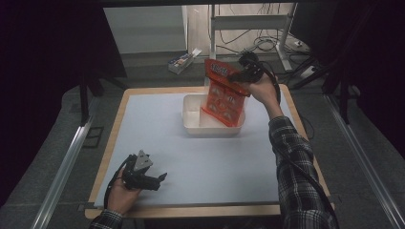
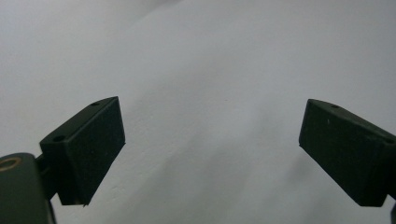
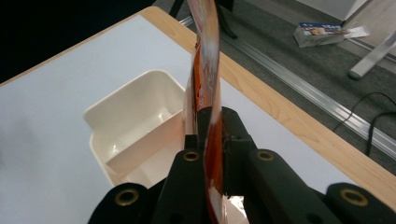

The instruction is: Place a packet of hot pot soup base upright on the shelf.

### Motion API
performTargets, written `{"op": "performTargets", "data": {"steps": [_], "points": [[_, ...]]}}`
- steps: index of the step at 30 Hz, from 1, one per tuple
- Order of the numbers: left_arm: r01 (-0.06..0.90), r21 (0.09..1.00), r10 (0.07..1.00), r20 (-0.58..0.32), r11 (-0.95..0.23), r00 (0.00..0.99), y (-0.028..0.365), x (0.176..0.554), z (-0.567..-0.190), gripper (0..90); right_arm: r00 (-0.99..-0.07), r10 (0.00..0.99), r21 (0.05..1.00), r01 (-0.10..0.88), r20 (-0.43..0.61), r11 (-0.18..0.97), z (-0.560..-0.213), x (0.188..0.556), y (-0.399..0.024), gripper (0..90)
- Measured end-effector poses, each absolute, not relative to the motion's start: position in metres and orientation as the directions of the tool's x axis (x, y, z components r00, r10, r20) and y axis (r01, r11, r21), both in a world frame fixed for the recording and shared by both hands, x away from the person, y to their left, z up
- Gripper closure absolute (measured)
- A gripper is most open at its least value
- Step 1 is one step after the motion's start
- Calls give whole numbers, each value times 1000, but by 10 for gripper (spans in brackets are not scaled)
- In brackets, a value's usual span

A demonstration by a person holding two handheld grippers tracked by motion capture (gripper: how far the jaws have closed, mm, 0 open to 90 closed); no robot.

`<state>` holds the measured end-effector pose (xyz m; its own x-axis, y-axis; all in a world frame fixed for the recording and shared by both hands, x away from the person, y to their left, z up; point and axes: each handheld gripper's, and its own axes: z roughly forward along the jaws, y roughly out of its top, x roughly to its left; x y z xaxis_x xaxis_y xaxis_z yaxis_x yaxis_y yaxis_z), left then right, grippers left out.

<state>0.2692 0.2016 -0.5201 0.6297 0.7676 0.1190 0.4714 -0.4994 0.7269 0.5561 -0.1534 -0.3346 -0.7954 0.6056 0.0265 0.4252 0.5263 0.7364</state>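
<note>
A flat red snack packet (image 1: 223, 93) hangs upright over the white bin (image 1: 193, 125) at the table's far middle, its lower edge down inside the bin. My right gripper (image 1: 237, 76) is shut on the packet's upper right edge. In the right gripper view the packet (image 3: 207, 70) shows edge-on, pinched between the black jaws, with the bin (image 3: 135, 100) below and to the left. My left gripper (image 1: 159, 179) rests low at the near left of the table, open, its two black pads (image 2: 91, 149) wide apart over bare white surface.
The table (image 1: 157, 138) has a white top with a wooden rim. Beyond its far edge lie a small box (image 1: 181, 62) on the floor, cables and a metal desk frame (image 1: 248, 21). A metal rail (image 1: 62, 167) runs along the left.
</note>
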Motion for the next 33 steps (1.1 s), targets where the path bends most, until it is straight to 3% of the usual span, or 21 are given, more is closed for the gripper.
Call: {"op": "performTargets", "data": {"steps": [12, 16, 24, 30, 33], "points": [[470, 726, 766, 121, -502, 631, 201, 270, -520, 68, -696, 718, 755, 459, -22, 468, -344, 567, -170, 789], [468, 734, 765, 109, -493, 635, 202, 270, -520, 64, -670, 742, 758, 471, -25, 452, -347, 567, -176, 676], [472, 758, 750, 35, -450, 660, 206, 271, -521, 39, -655, 755, 773, 463, -31, 433, -345, 564, -175, 335], [481, 759, 761, 28, -438, 648, 208, 272, -521, 31, -676, 736, 768, 450, -39, 455, -342, 562, -172, 183], [492, 776, 766, -18, -394, 643, 211, 273, -520, 26, -686, 727, 777, 442, -30, 449, -339, 560, -172, 145]]}}
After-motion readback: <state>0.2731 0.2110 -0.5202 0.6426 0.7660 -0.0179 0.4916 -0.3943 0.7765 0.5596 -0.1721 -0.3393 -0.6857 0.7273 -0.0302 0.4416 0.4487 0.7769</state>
